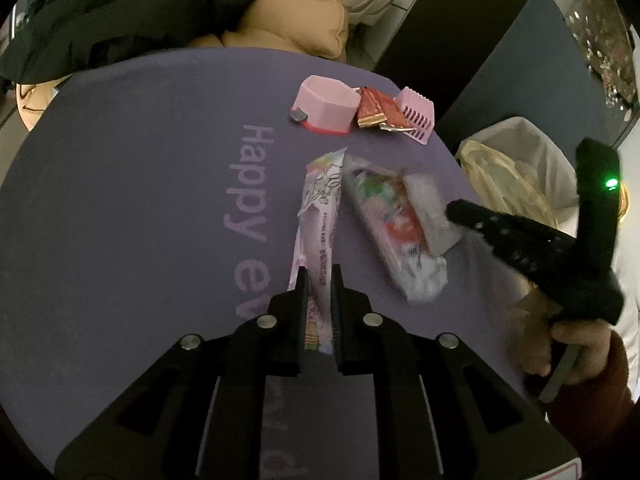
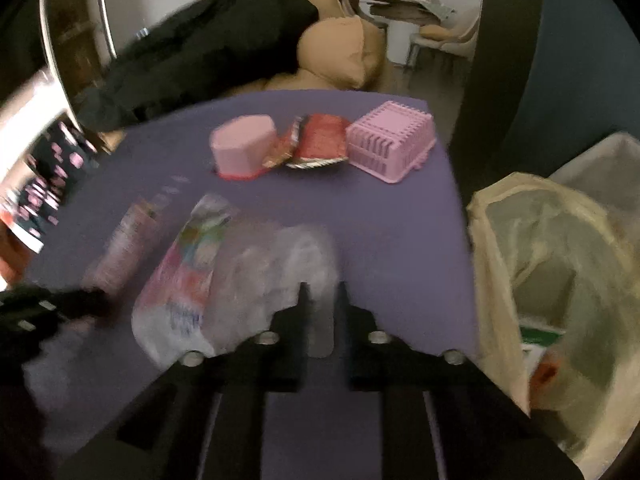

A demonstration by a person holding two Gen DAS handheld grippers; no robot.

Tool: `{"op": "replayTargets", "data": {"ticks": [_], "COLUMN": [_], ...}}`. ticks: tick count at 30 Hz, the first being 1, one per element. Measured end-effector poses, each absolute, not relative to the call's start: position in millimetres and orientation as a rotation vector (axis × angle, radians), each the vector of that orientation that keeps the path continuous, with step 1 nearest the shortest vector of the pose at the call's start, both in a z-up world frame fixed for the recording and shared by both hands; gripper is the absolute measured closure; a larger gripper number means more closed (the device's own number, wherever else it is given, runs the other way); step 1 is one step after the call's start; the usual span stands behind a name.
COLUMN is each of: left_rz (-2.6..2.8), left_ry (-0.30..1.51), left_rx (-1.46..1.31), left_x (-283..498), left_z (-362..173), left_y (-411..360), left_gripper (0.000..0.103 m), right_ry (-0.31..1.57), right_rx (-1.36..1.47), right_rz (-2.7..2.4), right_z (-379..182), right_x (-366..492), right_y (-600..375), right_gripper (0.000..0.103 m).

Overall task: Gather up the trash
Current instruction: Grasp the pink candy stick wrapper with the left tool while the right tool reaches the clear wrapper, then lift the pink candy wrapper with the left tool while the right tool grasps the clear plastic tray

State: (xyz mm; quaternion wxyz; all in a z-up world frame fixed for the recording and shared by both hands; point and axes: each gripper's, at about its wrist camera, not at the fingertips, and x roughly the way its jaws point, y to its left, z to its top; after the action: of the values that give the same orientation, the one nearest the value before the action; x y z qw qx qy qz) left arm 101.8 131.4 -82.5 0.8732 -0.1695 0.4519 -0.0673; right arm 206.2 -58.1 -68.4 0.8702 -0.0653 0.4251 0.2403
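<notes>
A long pink wrapper (image 1: 320,216) lies on the purple mat (image 1: 140,200). My left gripper (image 1: 320,276) is shut on its near end. A wider crumpled clear and colourful wrapper (image 1: 396,228) lies to its right. My right gripper (image 2: 322,292) is shut on that wrapper's clear edge (image 2: 272,276); it shows from the side in the left wrist view (image 1: 456,210). The pink wrapper shows blurred in the right wrist view (image 2: 124,244). A red foil wrapper (image 1: 376,114) lies further back between two pink items.
An upturned pink tub (image 1: 326,106) and an upturned pink slotted basket (image 1: 416,114) stand at the mat's far side. A bin lined with a pale plastic bag (image 2: 560,264) stands off the mat's right edge. Dark and tan cushions (image 1: 280,16) lie behind.
</notes>
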Motion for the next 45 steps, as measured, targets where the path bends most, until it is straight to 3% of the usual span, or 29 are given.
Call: {"op": "replayTargets", "data": {"ticks": [10,16,18,20,23,30,37,39,40,43,45], "left_rz": [-0.142,-0.121,-0.110,-0.103,-0.092,-0.082,-0.051,-0.037,-0.035,-0.039,-0.053], "left_ry": [0.963,0.931,0.924,0.918,0.909,0.908,0.886,0.881,0.880,0.884,0.888], "left_rx": [-0.396,-0.373,-0.360,-0.353,-0.345,-0.392,-0.428,-0.445,-0.446,-0.450,-0.446], "left_x": [104,102,101,98,95,91,81,79,79,78,78], "left_z": [-85,-74,-71,-70,-68,-72,-70,-71,-71,-73,-74], "left_y": [138,137,137,138,140,153,172,179,180,183,181], "left_gripper": [0.072,0.067,0.066,0.065,0.064,0.064,0.064,0.064,0.064,0.064,0.064], "right_ry": [0.804,0.933,0.965,0.979,1.000,1.016,0.921,0.881,0.888,0.885,0.862], "right_rx": [-0.002,0.052,0.044,0.062,0.084,0.054,-0.205,-0.285,-0.273,-0.186,-0.141], "right_rz": [0.569,0.613,0.594,0.571,0.549,0.523,0.488,0.493,0.521,0.547,0.562], "right_z": [-32,-57,-68,-74,-75,-75,-79,-81,-79,-70,-59], "right_x": [182,187,188,189,191,198,199,194,193,193,190], "right_y": [-87,-85,-81,-81,-79,-58,-14,-6,-6,-18,-28], "right_gripper": [0.100,0.098,0.091,0.062,0.058,0.058,0.059,0.073,0.084,0.096,0.097]}}
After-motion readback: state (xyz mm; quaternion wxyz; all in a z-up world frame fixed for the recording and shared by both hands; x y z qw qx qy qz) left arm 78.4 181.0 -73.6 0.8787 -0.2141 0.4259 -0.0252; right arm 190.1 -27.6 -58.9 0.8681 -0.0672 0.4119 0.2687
